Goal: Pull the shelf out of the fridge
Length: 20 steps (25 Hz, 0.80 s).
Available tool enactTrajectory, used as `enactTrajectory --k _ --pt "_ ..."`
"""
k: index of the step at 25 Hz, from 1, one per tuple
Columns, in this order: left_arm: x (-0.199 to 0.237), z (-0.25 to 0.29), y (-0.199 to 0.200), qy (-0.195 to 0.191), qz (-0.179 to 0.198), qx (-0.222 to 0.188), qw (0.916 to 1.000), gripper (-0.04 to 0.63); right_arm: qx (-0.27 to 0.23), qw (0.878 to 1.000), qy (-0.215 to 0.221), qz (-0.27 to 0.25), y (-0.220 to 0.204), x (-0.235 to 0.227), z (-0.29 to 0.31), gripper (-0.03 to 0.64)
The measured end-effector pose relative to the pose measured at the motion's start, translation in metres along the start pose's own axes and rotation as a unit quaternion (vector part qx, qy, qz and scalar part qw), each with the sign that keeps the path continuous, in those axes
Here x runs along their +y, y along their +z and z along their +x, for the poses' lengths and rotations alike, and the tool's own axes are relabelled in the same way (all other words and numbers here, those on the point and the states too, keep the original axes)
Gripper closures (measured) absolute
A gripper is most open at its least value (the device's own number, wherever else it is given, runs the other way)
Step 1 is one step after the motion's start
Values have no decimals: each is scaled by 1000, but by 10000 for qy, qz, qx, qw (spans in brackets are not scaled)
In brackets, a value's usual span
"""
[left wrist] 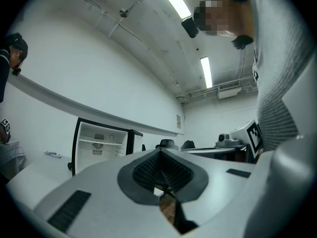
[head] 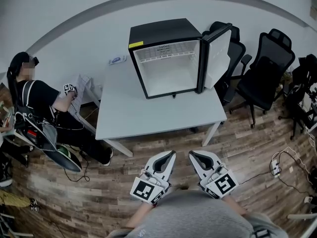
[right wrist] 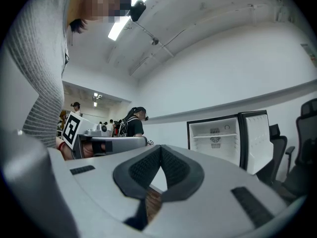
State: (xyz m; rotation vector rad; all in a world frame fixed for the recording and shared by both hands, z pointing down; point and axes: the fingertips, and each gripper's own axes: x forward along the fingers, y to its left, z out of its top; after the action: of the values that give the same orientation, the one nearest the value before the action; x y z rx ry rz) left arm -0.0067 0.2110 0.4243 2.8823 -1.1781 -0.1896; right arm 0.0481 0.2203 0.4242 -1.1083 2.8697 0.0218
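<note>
— Fingers (left wrist: pixel 146 171) on the left gripper (left wrist: pixel 161 153): are they holding anything?

— No. They meet at the tips with nothing between them. The right gripper (right wrist: pixel 159 148) is the same, closed and empty. Both hang low in front of the person, over the wooden floor (head: pixel 163 143) and short of the table (head: pixel 148 115).

— So how far along is the job?

— Barely begun, I'd say. The fridge (head: pixel 166 29) stands towards the table's far side, and its door (head: pixel 218 56) is already swung open to the right. The shelf (head: pixel 166 53) sits in its slot near the top of the white inside.

— And the shelf relative to the fingers?

— Well apart: ahead of both grippers, across the table. The approach, opening the jaws, the grip and the pull are all left to do.
</note>
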Motion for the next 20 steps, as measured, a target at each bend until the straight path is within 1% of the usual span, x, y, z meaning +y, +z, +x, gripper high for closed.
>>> enactTrajectory --k 4,6,15,20 --pt "2 -1 -1 -18 -22 27 10000 584 -299 9988 -90 387 7 -7 3 603" --pt "3 -1 -1 -25 -40 31 10000 584 -290 9980 -143 542 6 -11 3 601" --pt "11 -6 -9 -5 -152 83 9998 584 -92 9980 -343 525 -6 -12 7 601" --pt "13 -2 -11 -62 -226 99 9997 584 49 9978 -450 485 -10 -13 5 601"
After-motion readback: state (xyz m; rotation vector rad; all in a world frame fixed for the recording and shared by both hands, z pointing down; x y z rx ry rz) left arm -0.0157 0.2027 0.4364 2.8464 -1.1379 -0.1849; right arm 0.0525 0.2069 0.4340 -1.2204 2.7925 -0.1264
